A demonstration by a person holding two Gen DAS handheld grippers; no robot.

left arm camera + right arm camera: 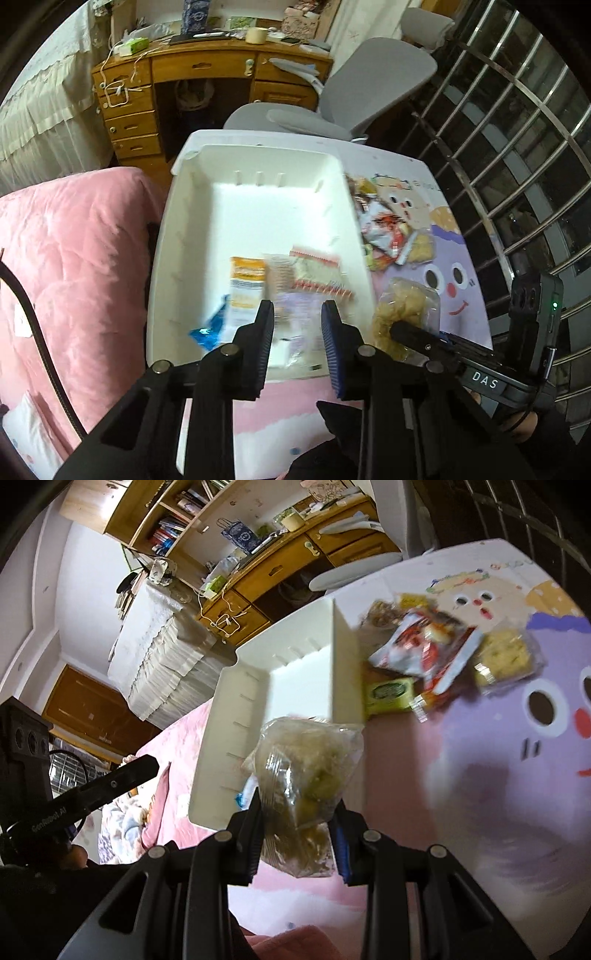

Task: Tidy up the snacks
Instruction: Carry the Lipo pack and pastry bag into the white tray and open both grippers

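1. Black left claw is nearest in its own view. Its two fingers stand a little apart, and I see nothing pinched between them.
2. Black right claw is closed on a clear plastic bag of lumpy yellow snacks. The bag sticks up from between the fingers.
3. In the left view that bag is held by the near right corner of the big white plastic bin.
4. The bin sits on the left part of the tabletop with a cloth of pink and purple cartoon faces.
5. Some snacks lie in the near end of the bin: an orange and white packet, a red and white packet just right of it, and a shiny blue wrapper nearer the front. They look blurry.
6. More snacks lie in a messy pile on the cloth, just outside the bin's right wall. There is a flat green packet, a red and white crinkly bag and a clear pack of pale yellow squares.
7. A soft pink quilt lies left of the bin.
8. Farther back stand a grey chair and brown wooden drawers.
9. Shiny metal window bars are on the right.
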